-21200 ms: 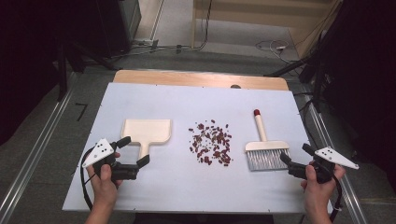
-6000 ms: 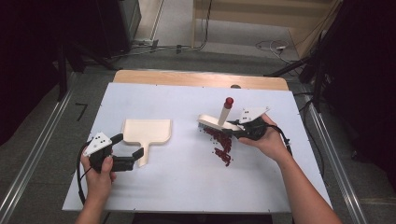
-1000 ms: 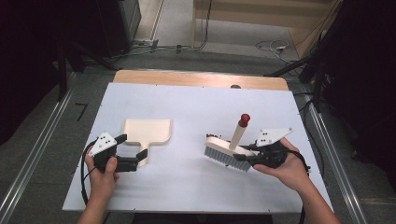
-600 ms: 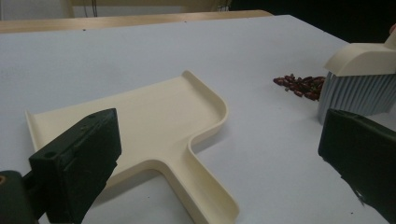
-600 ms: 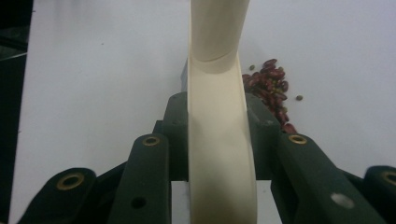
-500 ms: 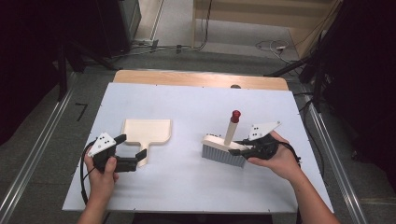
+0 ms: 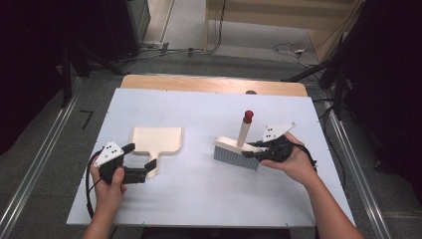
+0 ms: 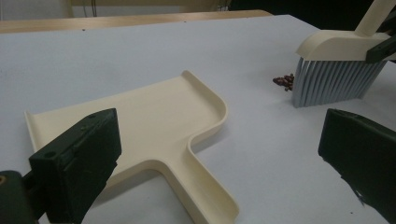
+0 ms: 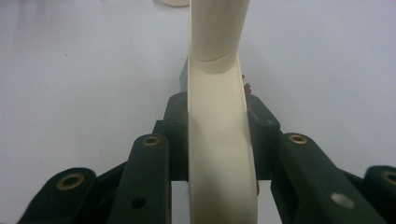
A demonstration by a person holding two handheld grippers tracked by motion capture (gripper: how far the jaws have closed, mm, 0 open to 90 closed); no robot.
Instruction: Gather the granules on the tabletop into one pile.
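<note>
A cream dustpan (image 7: pixel 157 139) lies flat on the white table, its handle toward me. My left gripper (image 7: pixel 140 159) stands open with the handle between its jaws, neither jaw touching it; in the left gripper view the dustpan (image 8: pixel 154 121) runs between the two black jaws. My right gripper (image 7: pixel 255 152) is shut on the cream back of a brush (image 7: pixel 235 150) with grey bristles and a red-tipped handle that stands nearly upright. The bristles rest on the table right of the dustpan. A few red-brown crumbs (image 8: pixel 284 81) lie against the bristles. The brush back (image 9: pixel 219 154) is clamped between the jaws.
The white table top (image 7: pixel 199 199) has a wooden strip (image 7: pixel 214 84) along its far edge. Metal rails (image 7: pixel 35 164) run along the floor on both sides. A black cable loops from the left gripper near the table's front edge.
My right gripper has carried the brush leftward toward the dustpan, and its handle now stands more upright. The crumb pile once mid-table no longer shows there. The left gripper stays put.
</note>
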